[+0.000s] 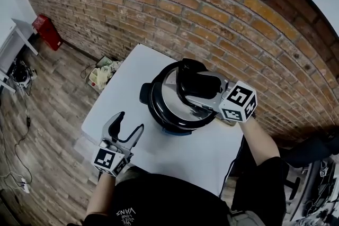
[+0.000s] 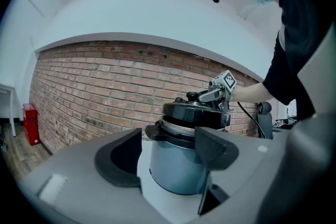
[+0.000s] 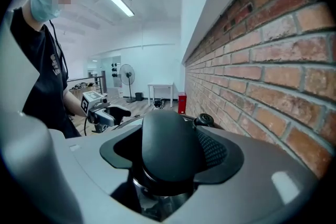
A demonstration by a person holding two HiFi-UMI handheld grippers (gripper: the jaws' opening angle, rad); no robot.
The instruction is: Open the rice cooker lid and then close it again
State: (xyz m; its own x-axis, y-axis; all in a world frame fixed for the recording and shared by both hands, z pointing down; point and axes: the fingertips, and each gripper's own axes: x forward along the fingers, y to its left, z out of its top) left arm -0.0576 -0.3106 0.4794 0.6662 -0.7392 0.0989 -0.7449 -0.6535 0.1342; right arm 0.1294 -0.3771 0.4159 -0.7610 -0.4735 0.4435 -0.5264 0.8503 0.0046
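R claw (image 3: pixel 170 155) pinching lid handle (image 3: pixel 168 131) from above, atop rice cooker (image 2: pixel 173 170). Lid (image 2: pixel 195 115) looks part-raised, gap at its left edge. Cooker sits mid table (image 1: pixel 132 69). L claw (image 1: pixel 131 120) spread, empty, near-left, cooker straight ahead. R hand nearer, so the lift is its job.

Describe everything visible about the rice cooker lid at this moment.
The lid is round, with a glossy black rim, a silvery metal-looking top and a bulky black handle at its centre. A small black knob stands beside the handle. The right gripper is clamped on the handle. The lid sits over the blue-grey pot, apparently raised a little and slightly tilted rather than seated flush. Nothing else touches it; the left gripper is open and well apart from it.
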